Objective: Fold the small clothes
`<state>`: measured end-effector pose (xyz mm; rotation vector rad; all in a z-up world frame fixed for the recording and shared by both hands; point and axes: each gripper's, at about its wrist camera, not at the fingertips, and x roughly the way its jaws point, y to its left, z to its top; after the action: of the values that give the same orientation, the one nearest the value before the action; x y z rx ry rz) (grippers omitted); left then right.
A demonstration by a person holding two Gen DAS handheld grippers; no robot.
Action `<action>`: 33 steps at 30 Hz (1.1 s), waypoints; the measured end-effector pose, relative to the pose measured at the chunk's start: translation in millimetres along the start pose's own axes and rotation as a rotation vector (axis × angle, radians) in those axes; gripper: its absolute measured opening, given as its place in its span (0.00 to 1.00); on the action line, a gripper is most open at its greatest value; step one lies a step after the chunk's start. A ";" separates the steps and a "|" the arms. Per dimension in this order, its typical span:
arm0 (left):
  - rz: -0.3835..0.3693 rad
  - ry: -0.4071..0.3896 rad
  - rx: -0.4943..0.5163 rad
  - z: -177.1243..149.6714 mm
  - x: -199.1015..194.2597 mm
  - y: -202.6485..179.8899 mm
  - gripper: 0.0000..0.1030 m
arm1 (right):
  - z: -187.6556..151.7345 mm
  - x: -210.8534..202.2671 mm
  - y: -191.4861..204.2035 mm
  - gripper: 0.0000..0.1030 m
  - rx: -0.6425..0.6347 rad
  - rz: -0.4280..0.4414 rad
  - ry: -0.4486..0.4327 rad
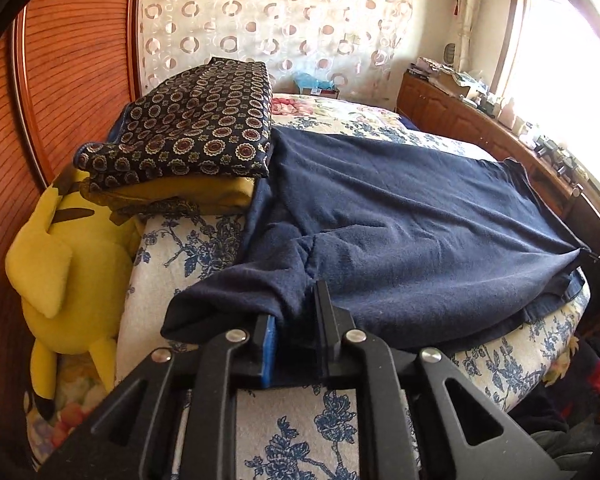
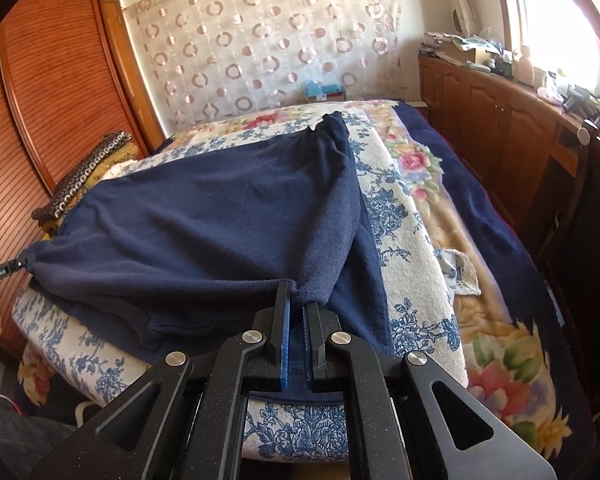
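Note:
A navy blue sweater [image 1: 400, 216] lies spread on the blue-and-white floral bed cover [image 1: 168, 280]; it also shows in the right wrist view [image 2: 204, 216]. My left gripper [image 1: 296, 304] is shut on the sweater's near edge by a sleeve. My right gripper [image 2: 297, 292] is shut on the near edge at the other end, beside a sleeve folded across the body [image 2: 332, 184]. The cloth is pulled taut between them. The right gripper's tip shows at the far right of the left wrist view [image 1: 598, 258], the left gripper's at the far left of the right wrist view [image 2: 8, 270].
A stack of folded clothes [image 1: 188, 140], dark patterned on top and yellow beneath, sits at the sweater's left. A yellow plush toy [image 1: 60, 276] leans against the wooden wardrobe [image 1: 60, 80]. A wooden cabinet [image 2: 500, 120] with clutter runs under the window.

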<state>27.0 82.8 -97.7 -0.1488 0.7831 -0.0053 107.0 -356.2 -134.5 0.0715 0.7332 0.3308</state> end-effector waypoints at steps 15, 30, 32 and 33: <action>-0.007 -0.030 0.012 -0.1 -22.8 8.4 0.55 | 18.1 -22.1 7.9 0.15 -0.055 -0.054 -0.043; 0.060 -0.068 -0.038 11.5 -17.7 23.4 0.55 | 11.8 -10.5 20.2 0.38 -0.063 -0.008 -0.040; 0.080 -0.025 -0.046 8.7 -2.8 26.5 0.55 | 10.5 -4.2 24.4 0.39 -0.065 0.008 -0.032; 0.087 -0.005 -0.049 6.3 5.1 27.9 0.55 | 9.6 0.0 27.4 0.39 -0.069 0.017 -0.024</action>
<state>33.7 110.9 -100.7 -0.1613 0.7844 0.0962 106.0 -329.8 -122.5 0.0161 0.6975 0.3708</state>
